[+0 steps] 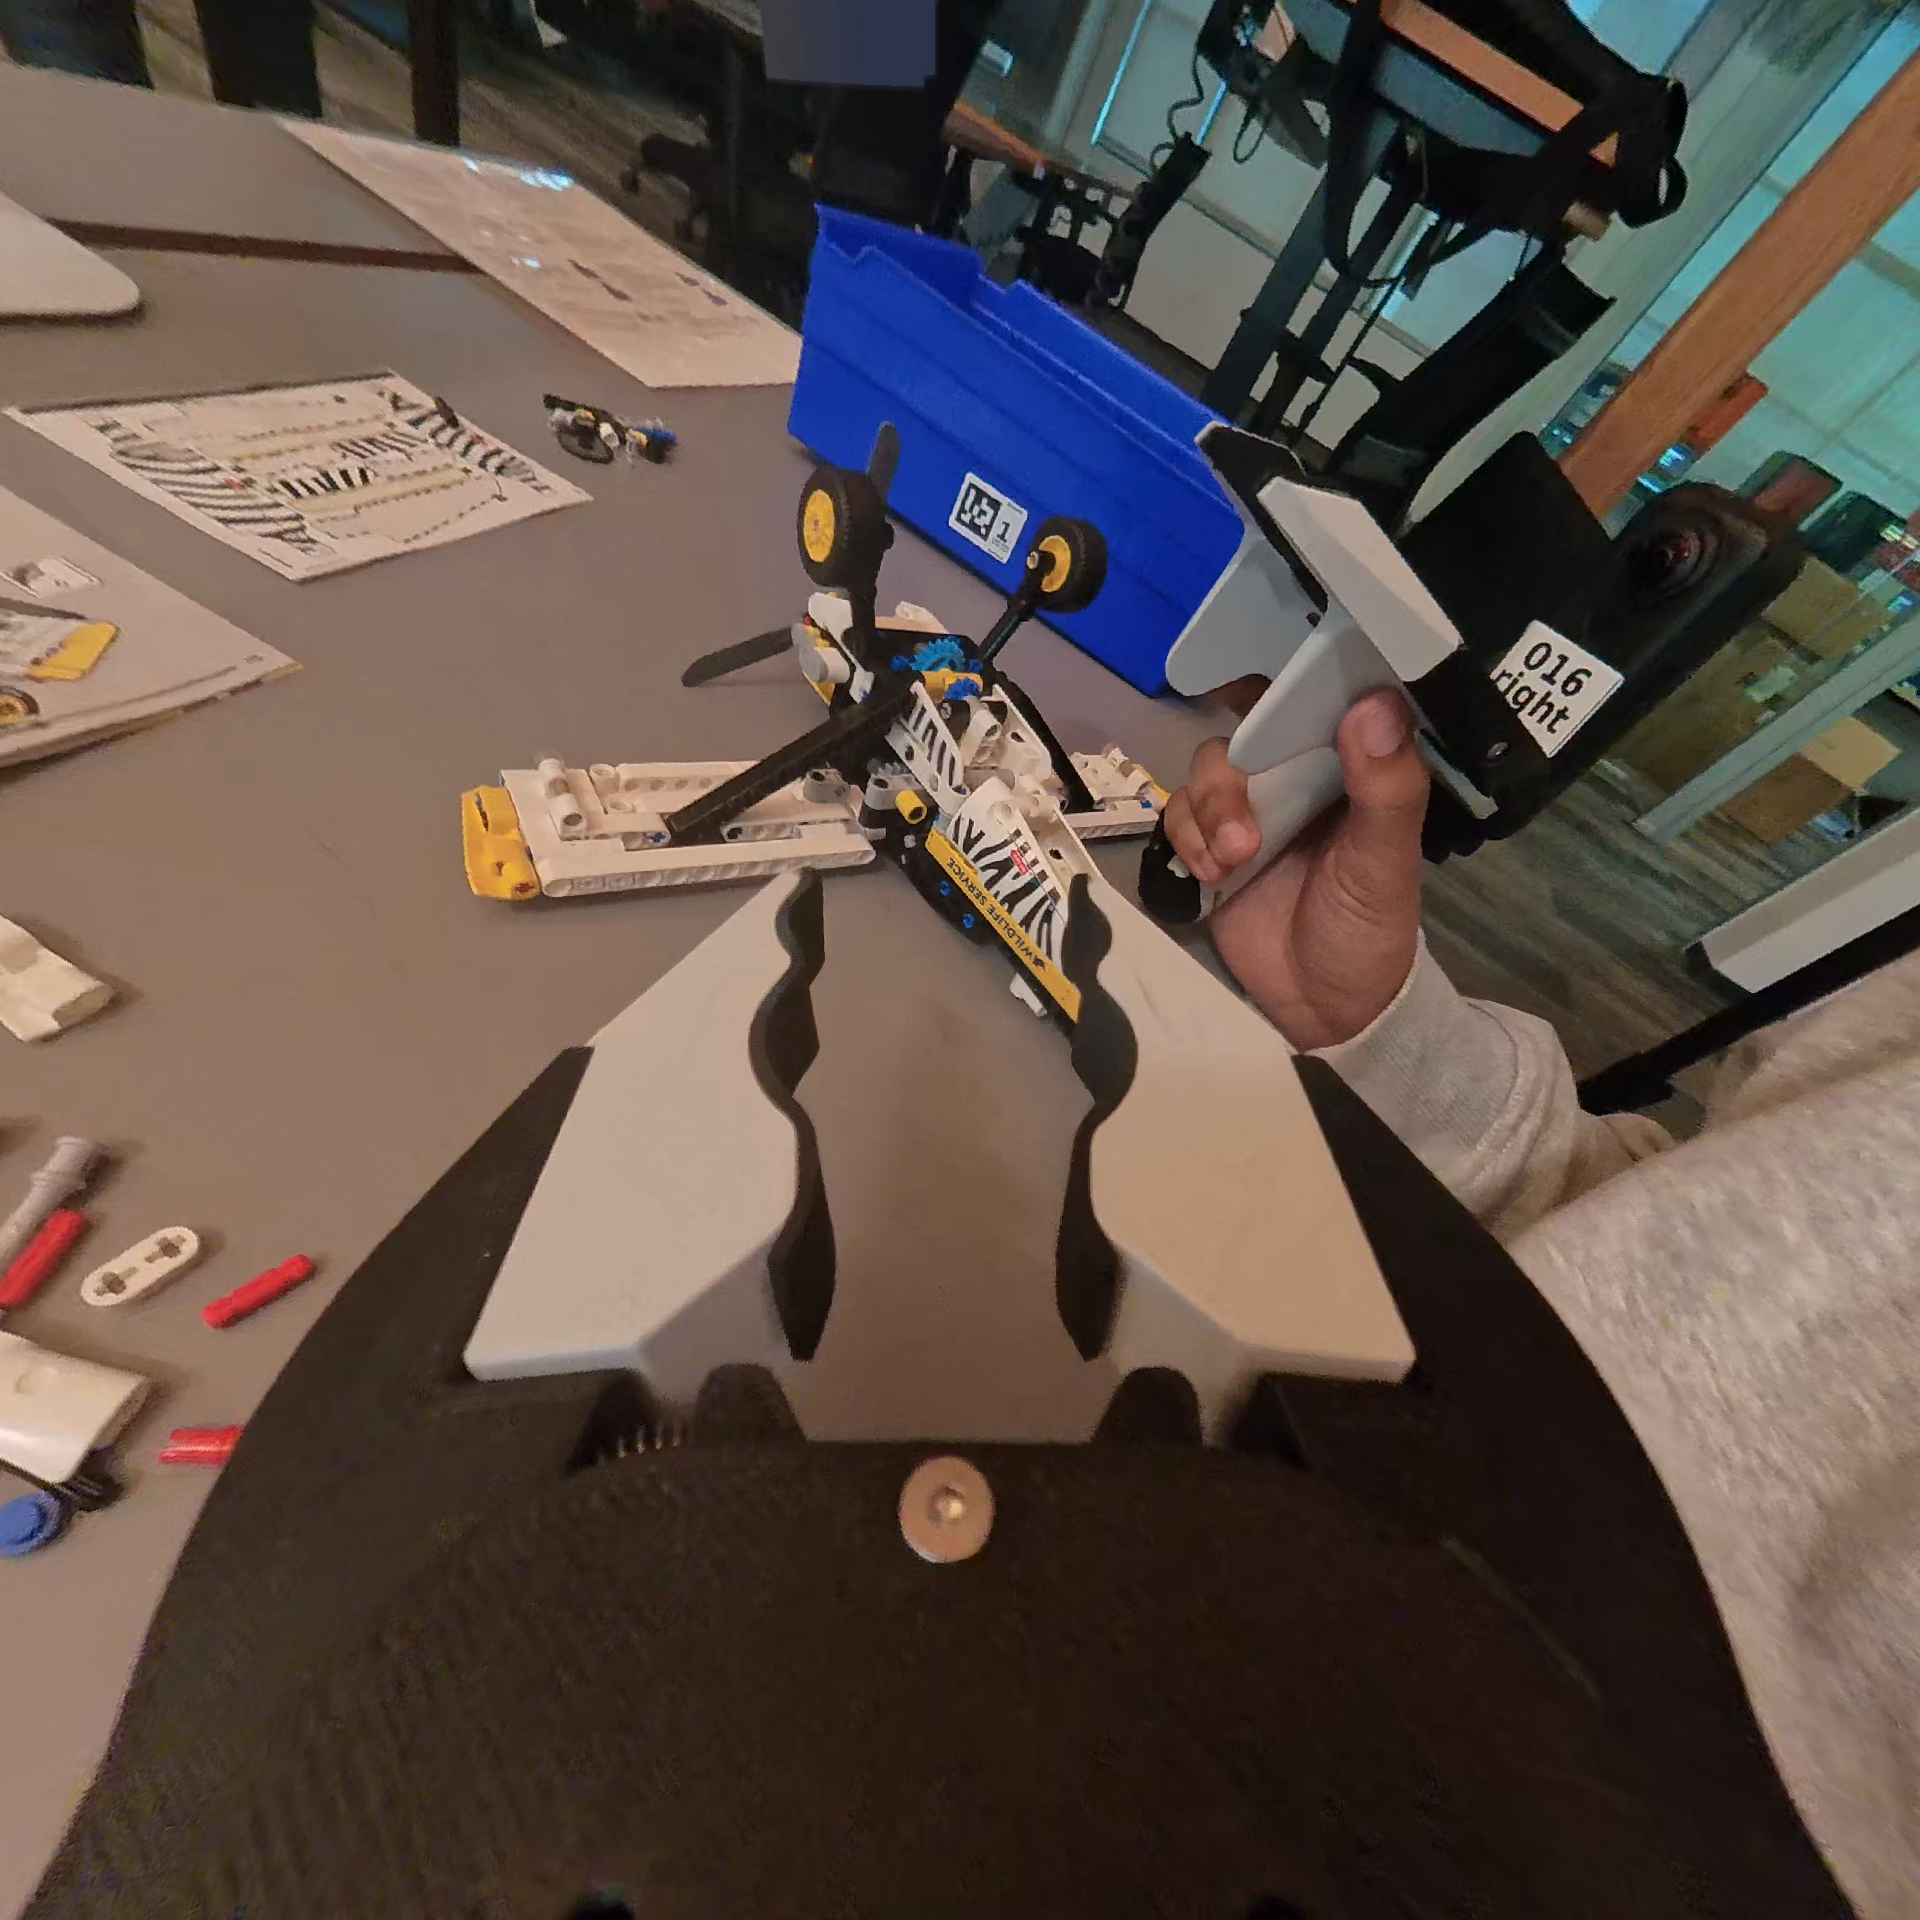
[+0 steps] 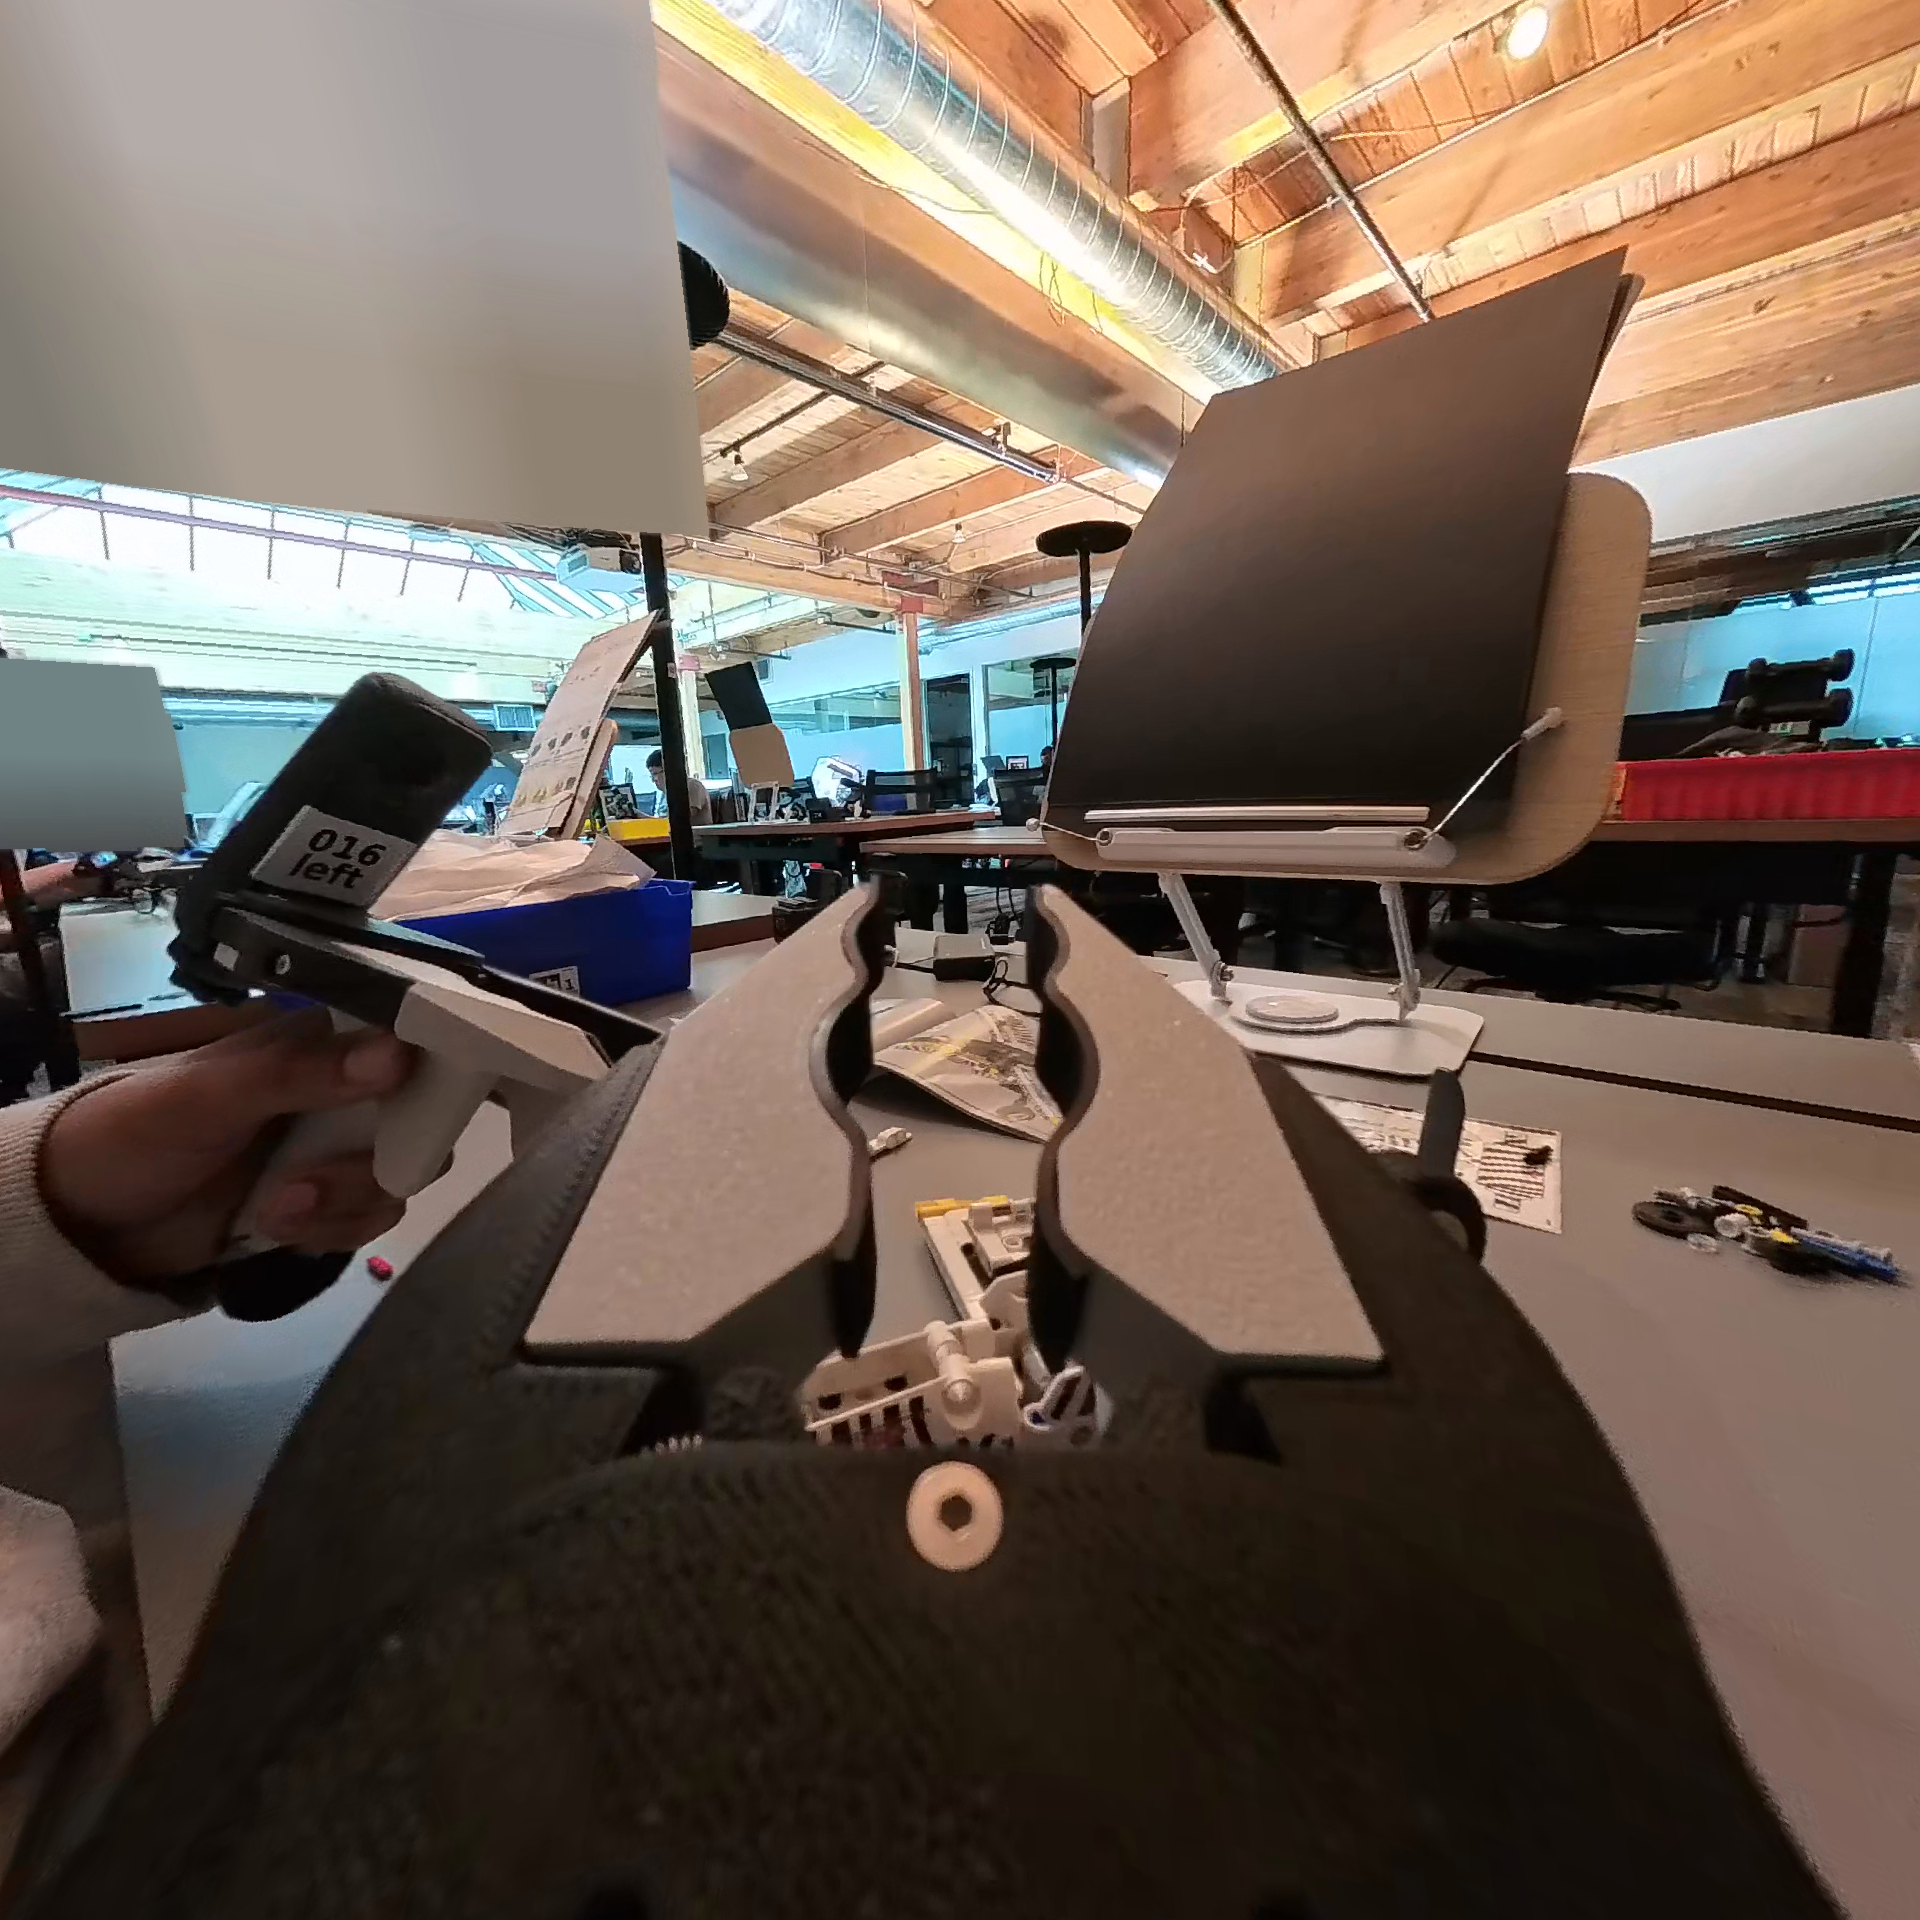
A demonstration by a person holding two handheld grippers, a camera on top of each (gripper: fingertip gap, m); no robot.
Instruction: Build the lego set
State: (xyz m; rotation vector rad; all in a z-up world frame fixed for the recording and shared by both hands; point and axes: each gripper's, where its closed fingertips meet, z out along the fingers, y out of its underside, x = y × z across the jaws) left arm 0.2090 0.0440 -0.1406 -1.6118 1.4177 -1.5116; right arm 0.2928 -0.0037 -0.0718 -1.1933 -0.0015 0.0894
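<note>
Grey tabletop [image 1: 312, 935] fills the workshop scene, with a blue bin [image 1: 997, 436] at its far edge. Near the bin lies the lego plane [image 1: 831, 790], upside down, wheels up. Its tail points toward the left hand-held gripper [image 1: 940, 914], which is open and empty, the tail tip just between the fingertips. The right hand-held gripper [image 2: 951, 914] hangs raised above the model, half open and empty, so the left one is nearer. Loose red pins [image 1: 255, 1288] lie at the left.

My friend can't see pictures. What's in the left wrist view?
An open left gripper points at an upside-down lego plane on a grey table, wheels up. A blue bin sits behind; a hand holds the right gripper alongside.
</note>
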